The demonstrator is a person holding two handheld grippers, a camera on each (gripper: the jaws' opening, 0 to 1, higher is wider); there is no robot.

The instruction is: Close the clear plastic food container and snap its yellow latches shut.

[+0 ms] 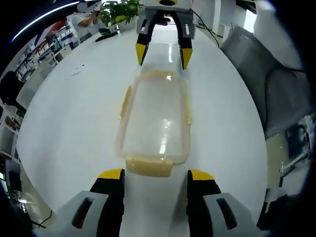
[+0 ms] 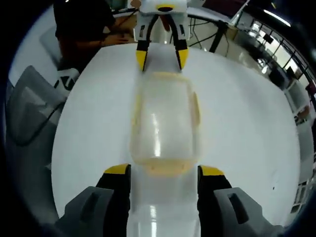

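Centre of both views: the container (image 1: 155,123) (image 2: 165,123) lies lengthwise on the white table (image 1: 74,123) (image 2: 247,118), lid on. The left gripper (image 1: 155,174) (image 2: 162,58) and right gripper (image 2: 164,170) (image 1: 164,53) face each other at its opposite short ends, jaws apart and gripping nothing (yellow tips flank each end latch).

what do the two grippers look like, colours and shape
Both match. The left gripper has two black jaws with yellow tips, set on pale grey housings with dark slots. The right gripper is built the same. Seen from across, each carries a white-grey body above its jaws.
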